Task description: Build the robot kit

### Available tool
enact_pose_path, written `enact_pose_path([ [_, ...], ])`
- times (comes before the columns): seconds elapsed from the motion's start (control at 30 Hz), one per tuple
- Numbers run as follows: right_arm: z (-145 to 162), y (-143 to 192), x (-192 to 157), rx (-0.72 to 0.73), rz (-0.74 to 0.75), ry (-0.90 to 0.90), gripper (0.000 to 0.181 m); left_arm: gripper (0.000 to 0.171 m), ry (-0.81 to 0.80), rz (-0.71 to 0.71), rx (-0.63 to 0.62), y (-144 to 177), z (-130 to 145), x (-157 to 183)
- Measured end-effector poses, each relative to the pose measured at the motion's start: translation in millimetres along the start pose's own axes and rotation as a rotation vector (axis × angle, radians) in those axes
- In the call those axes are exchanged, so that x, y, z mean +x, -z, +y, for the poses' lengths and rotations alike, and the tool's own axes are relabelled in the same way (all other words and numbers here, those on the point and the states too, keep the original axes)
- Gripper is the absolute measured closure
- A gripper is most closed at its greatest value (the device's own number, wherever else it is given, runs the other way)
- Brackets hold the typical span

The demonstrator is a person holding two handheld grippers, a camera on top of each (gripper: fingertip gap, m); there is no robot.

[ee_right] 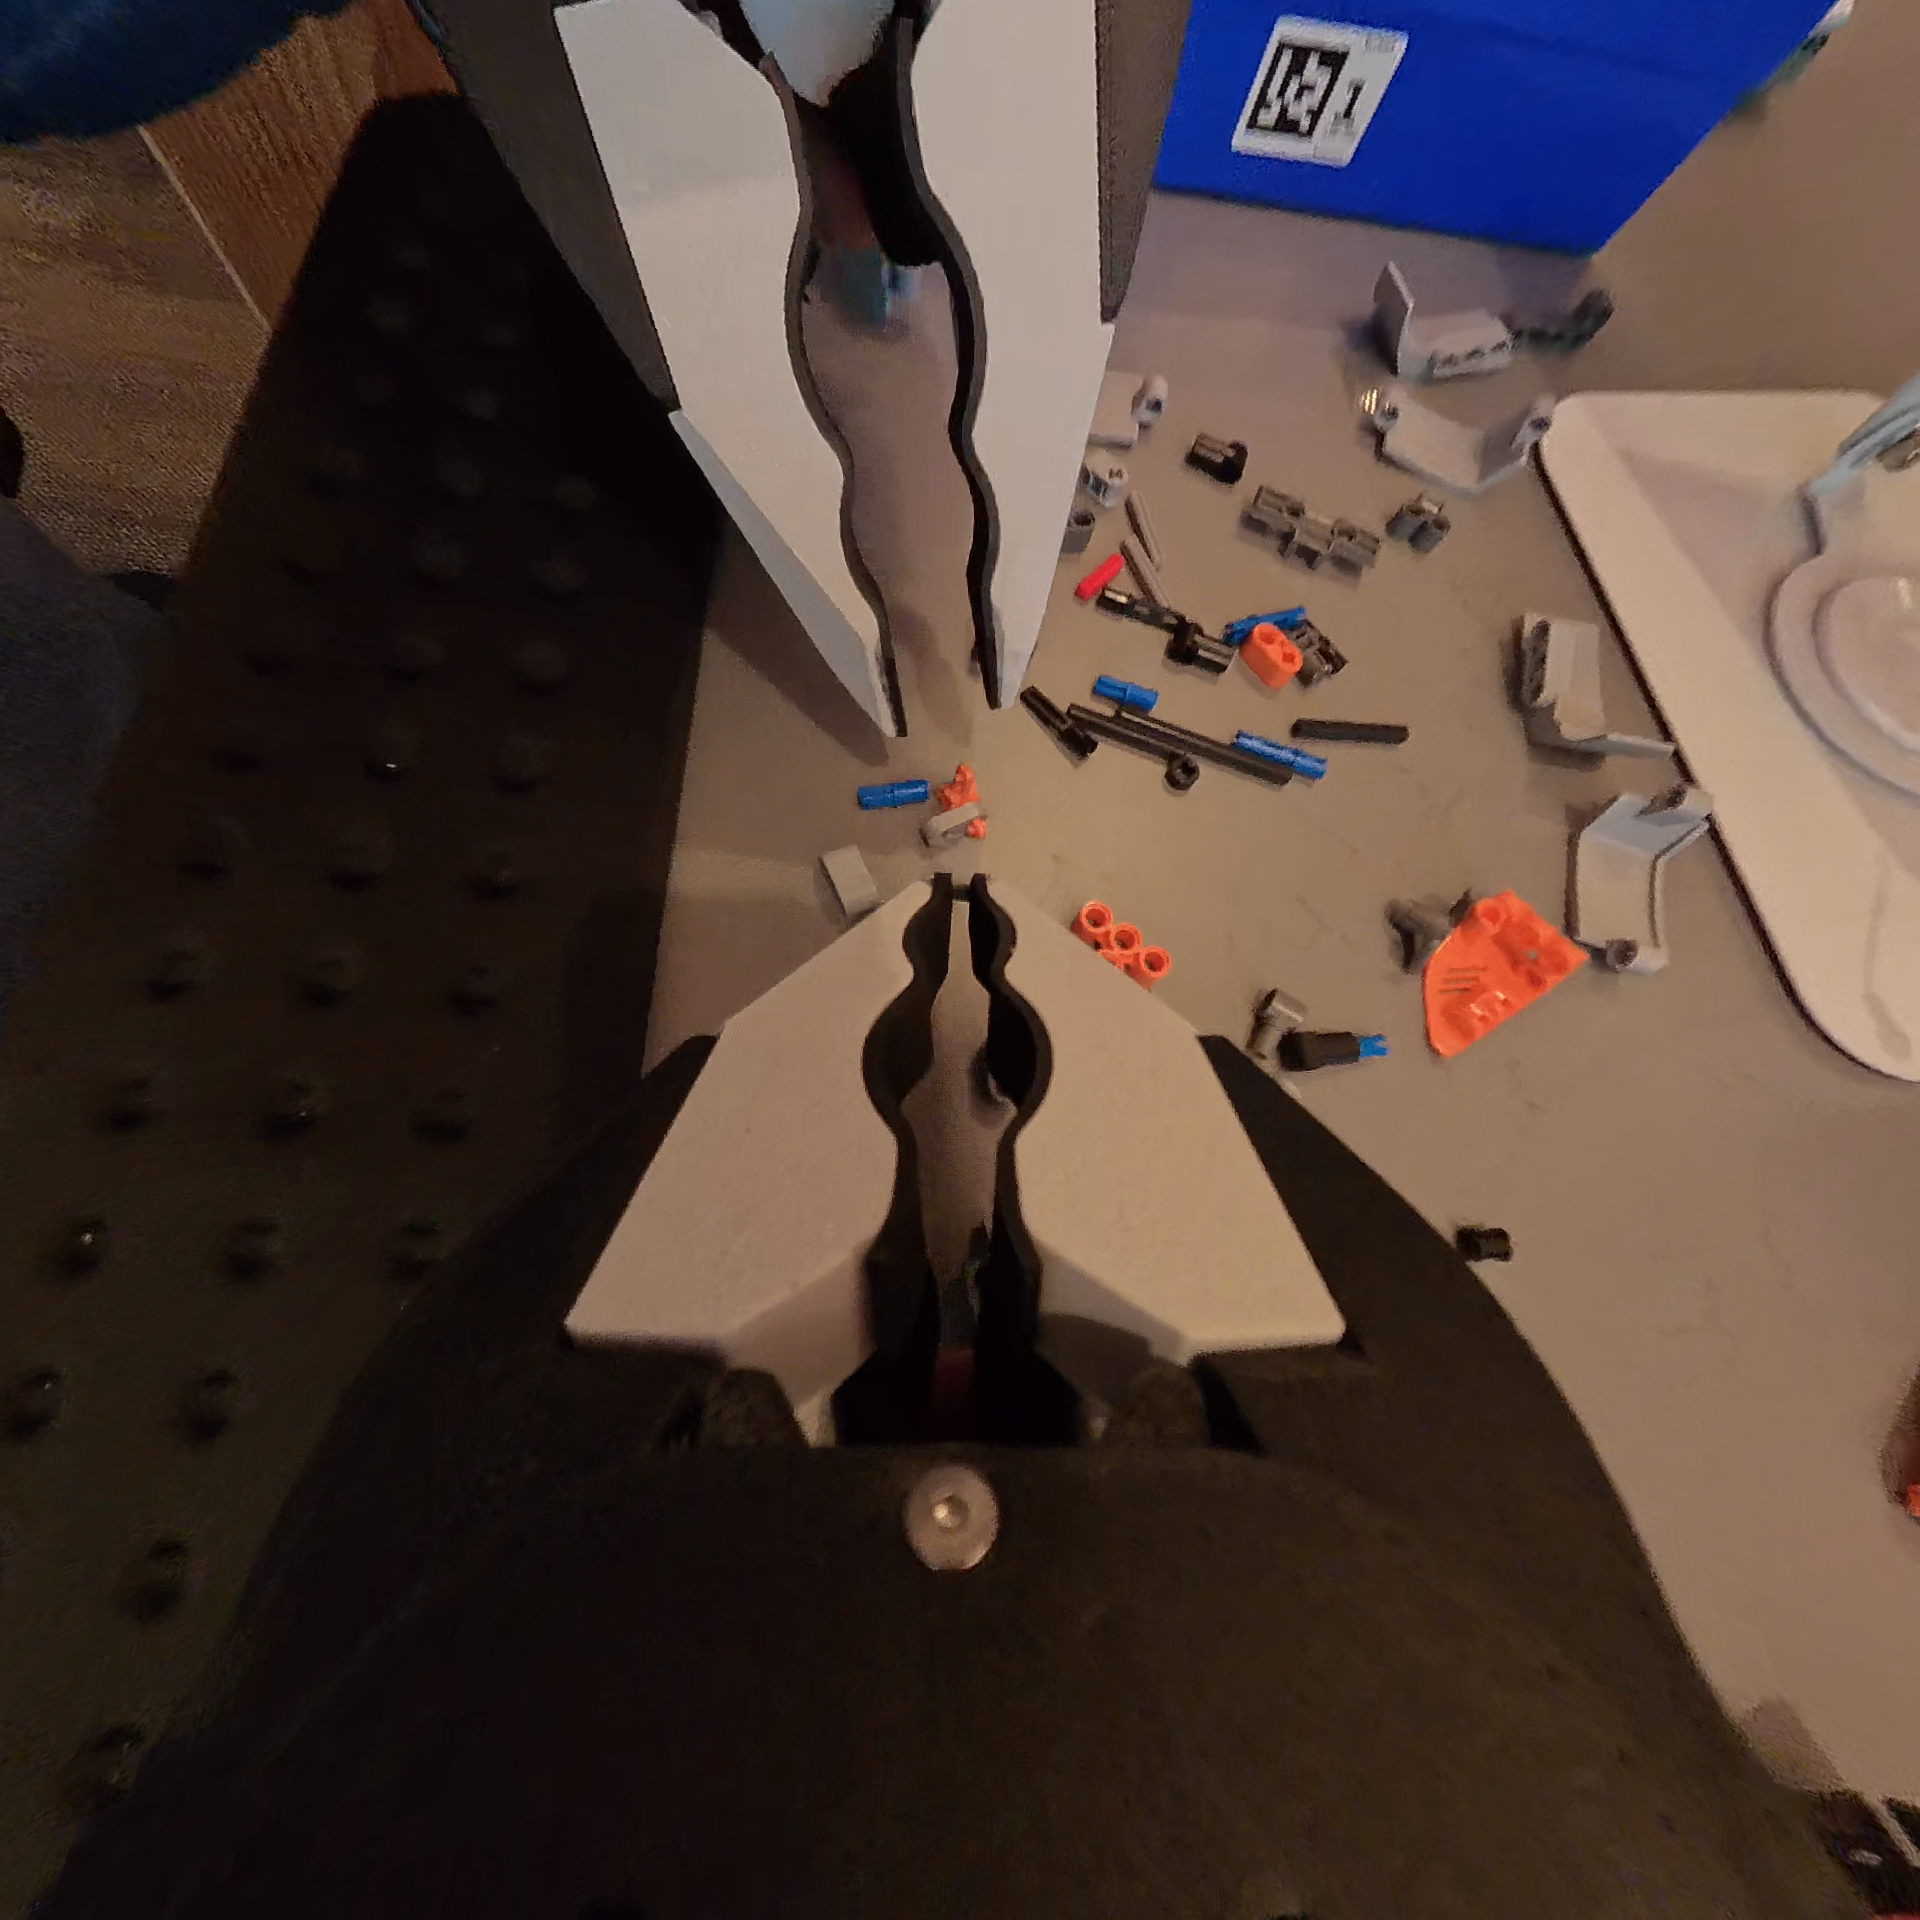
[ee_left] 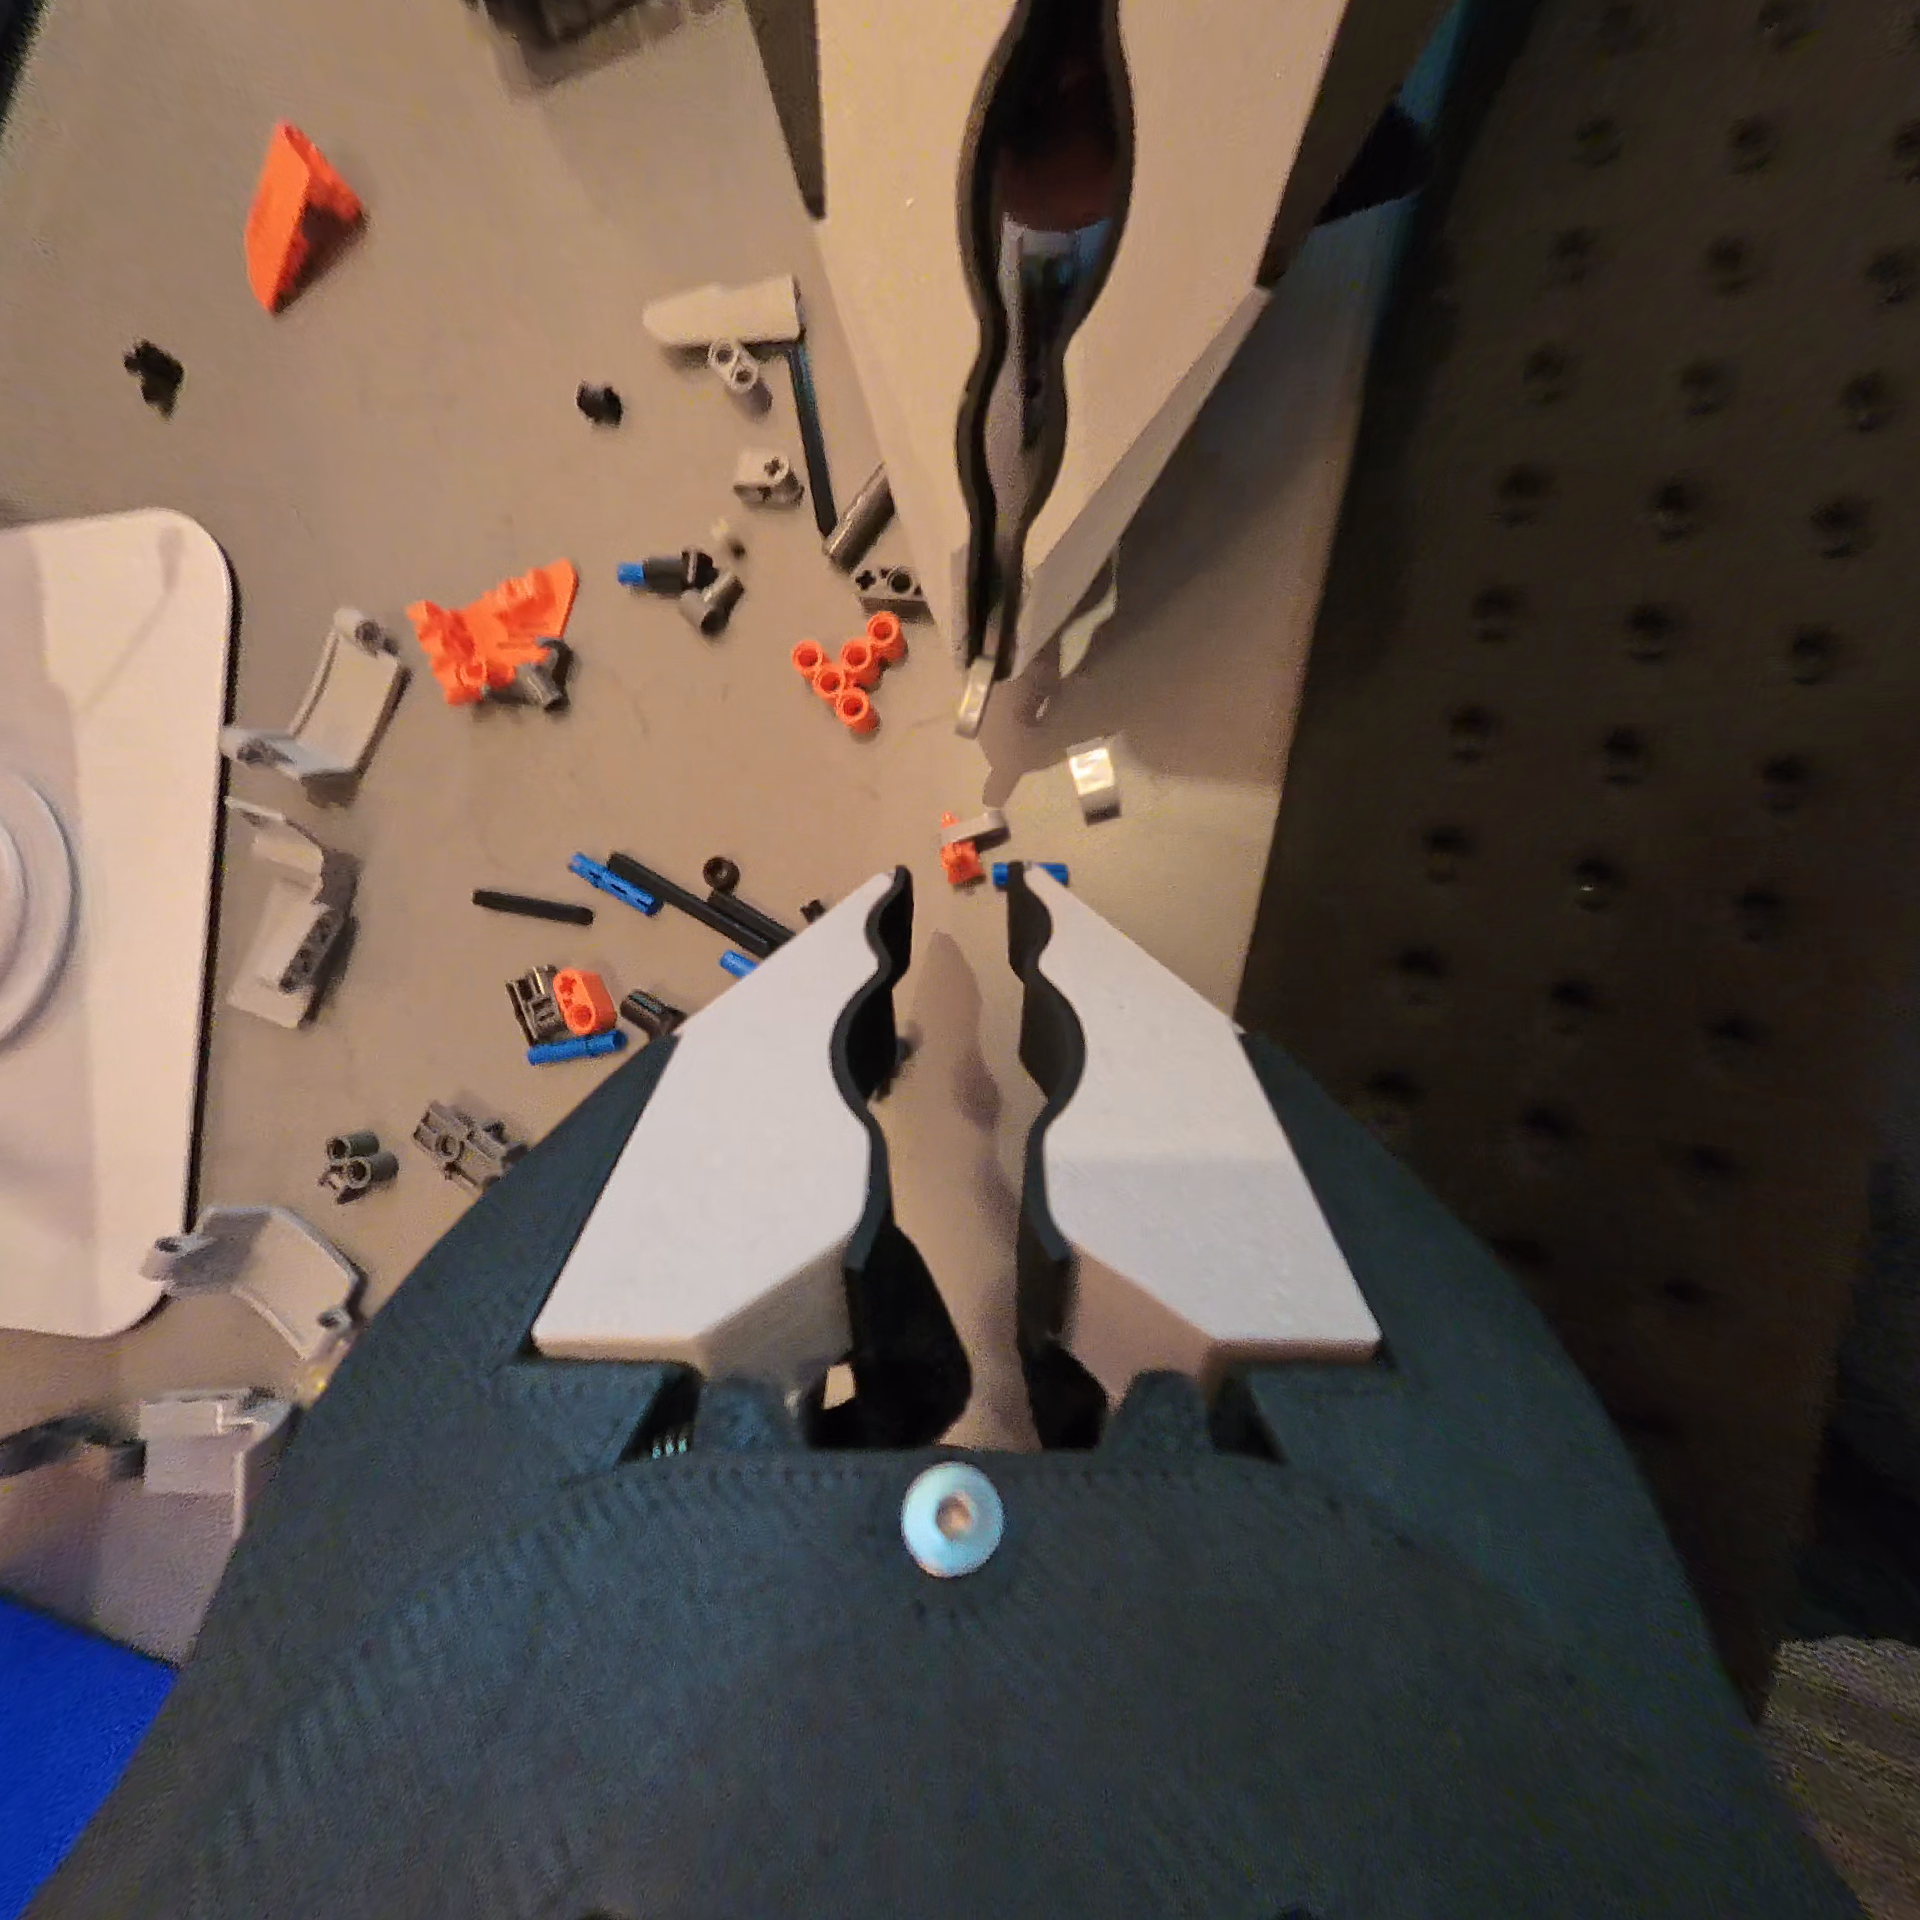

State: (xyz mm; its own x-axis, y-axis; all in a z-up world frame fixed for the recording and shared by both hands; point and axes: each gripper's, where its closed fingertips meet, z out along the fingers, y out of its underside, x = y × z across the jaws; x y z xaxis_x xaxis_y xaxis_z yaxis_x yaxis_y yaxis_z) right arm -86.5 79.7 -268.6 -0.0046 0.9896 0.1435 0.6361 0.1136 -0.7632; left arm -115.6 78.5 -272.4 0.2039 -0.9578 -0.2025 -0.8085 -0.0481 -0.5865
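The left tool [ee_left: 958, 883] is spread a little and holds nothing. The right tool [ee_right: 961, 883] is pressed nearly together, also with nothing in it. Between their tips, near the table [ee_right: 1351, 1195] edge by the black pegboard [ee_right: 364, 727], lie an orange-grey piece [ee_right: 958, 808], a blue pin [ee_right: 894, 795] and a grey block [ee_right: 847, 871].

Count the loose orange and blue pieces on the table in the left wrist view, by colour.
Orange pieces: 5
Blue pieces: 5, one only a blue tip on a black part
Total: 10
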Motion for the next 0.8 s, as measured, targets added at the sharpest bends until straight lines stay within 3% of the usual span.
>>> enact_pose_path([
  [0.47, 14.5, -20.3, 3.4, -0.112, 0.006, -0.071, 0.18, 0.166, 0.098, 0.008, -0.014, -22.7, 6.4, 3.1],
  [0.8, 13.3, -20.8, 0.9, -0.122, -0.024, -0.058, 0.178, 0.166, 0.081, -0.074, -0.075, -21.0, 8.5, 1.4],
])
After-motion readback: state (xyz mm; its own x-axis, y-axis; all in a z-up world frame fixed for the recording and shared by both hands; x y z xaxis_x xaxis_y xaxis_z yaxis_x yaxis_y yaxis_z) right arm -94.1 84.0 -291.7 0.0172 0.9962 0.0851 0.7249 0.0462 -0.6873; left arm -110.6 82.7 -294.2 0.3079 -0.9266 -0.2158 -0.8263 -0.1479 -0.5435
